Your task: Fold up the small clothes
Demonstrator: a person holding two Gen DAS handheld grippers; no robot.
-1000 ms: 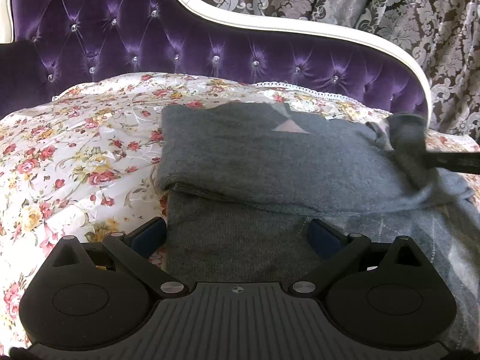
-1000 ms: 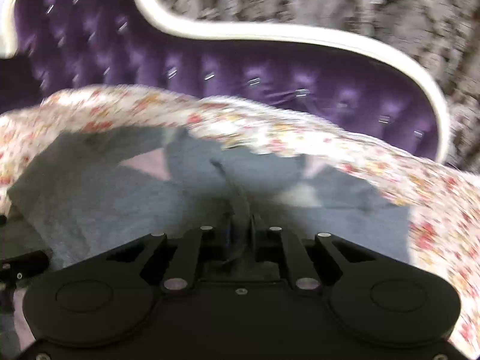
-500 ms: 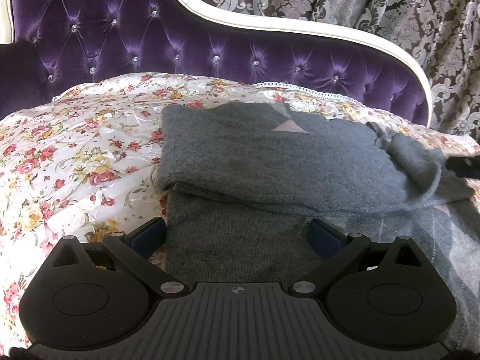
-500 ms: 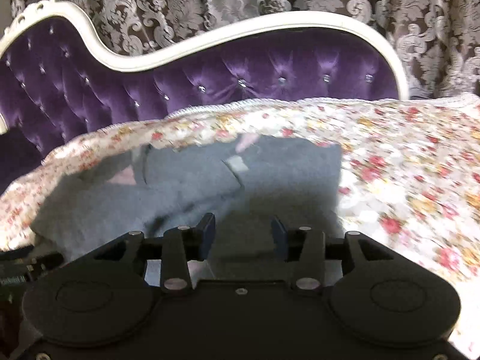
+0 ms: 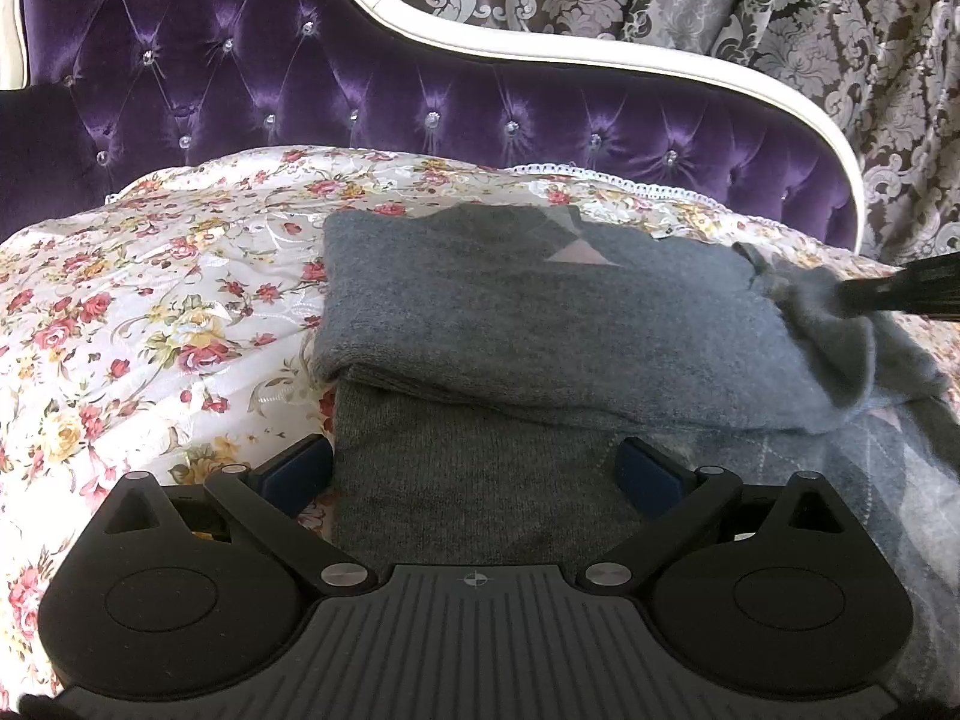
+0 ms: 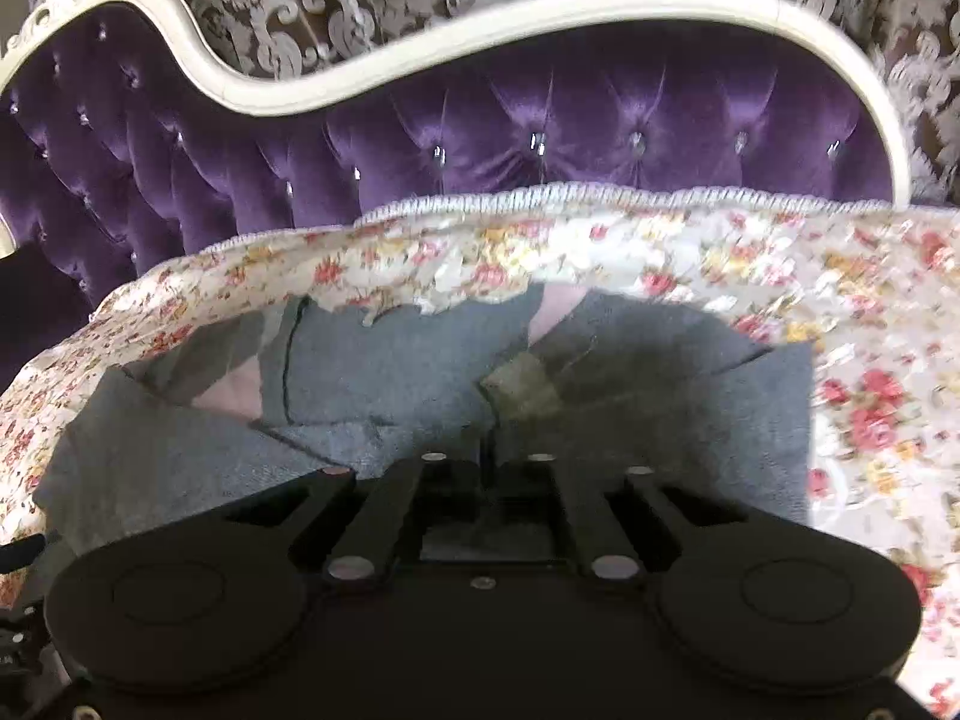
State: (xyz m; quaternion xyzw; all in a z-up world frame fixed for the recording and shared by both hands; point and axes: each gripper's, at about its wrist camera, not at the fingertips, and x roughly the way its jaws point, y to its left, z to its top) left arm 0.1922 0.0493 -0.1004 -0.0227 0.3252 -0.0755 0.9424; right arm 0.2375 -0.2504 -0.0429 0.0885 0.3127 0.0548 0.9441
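Right tool (image 6: 489, 462) pinches the grey sweater (image 5: 540, 312) on the floral bedspread (image 5: 150, 300); left tool (image 5: 474, 474) spread wide over its hem

Grey knitted sweater (image 5: 528, 312) with pale pink diamond motif; white quilted bedspread (image 5: 150, 312) strewn with red and yellow flowers; purple tufted velvet headboard (image 5: 252, 78); brown-and-silver damask curtain (image 5: 810, 18).

A purple tufted headboard (image 5: 372, 90) with white trim stands before grey damask curtains (image 5: 780, 18).
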